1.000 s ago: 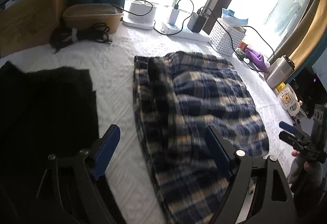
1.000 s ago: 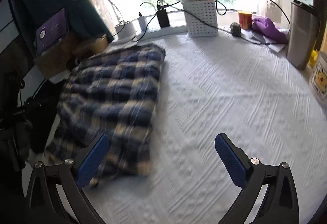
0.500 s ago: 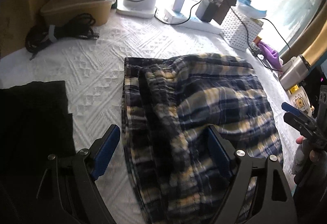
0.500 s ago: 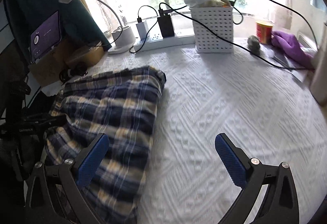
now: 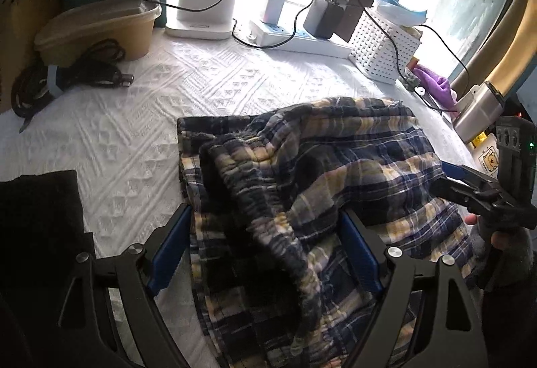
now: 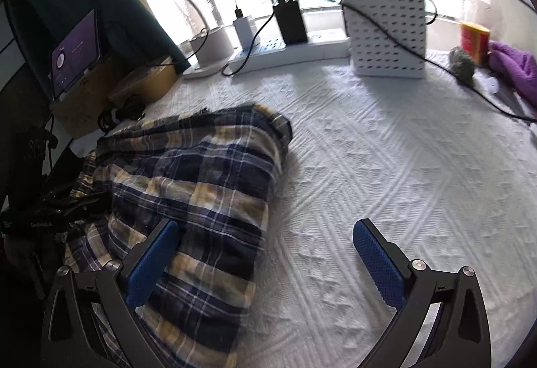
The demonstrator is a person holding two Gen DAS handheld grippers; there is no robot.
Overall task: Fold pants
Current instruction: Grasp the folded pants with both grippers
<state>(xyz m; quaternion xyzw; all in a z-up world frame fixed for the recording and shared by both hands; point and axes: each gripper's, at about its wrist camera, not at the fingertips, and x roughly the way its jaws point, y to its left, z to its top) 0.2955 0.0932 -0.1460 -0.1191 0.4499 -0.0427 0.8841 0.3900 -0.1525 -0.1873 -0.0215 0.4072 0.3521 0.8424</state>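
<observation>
Item: plaid pants point(image 5: 335, 166), bunched on white bedspread point(image 6: 386, 166). Left gripper point(image 5: 265, 254) and right gripper point(image 6: 265, 257) released, straddling cloth. We should grasp matching edges, lifting evenly.

White textured bedspread point(image 6: 386, 166) under plaid pants point(image 6: 201, 186), black cloth point(image 5: 37, 217), white basket point(image 6: 386, 32), power strip point(image 6: 292, 52).

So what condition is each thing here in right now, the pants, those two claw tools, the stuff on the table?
Plaid pants: bunched and rumpled, lying on the white cover, not neatly folded.
Left gripper: open, fingers straddling the pants.
Right gripper: open, one finger over the pants' edge, holding nothing.
Black cloth: lying flat.
Power strip: chargers plugged in.
Tan container: lid on.
Black cable: coiled, bundled.
</observation>
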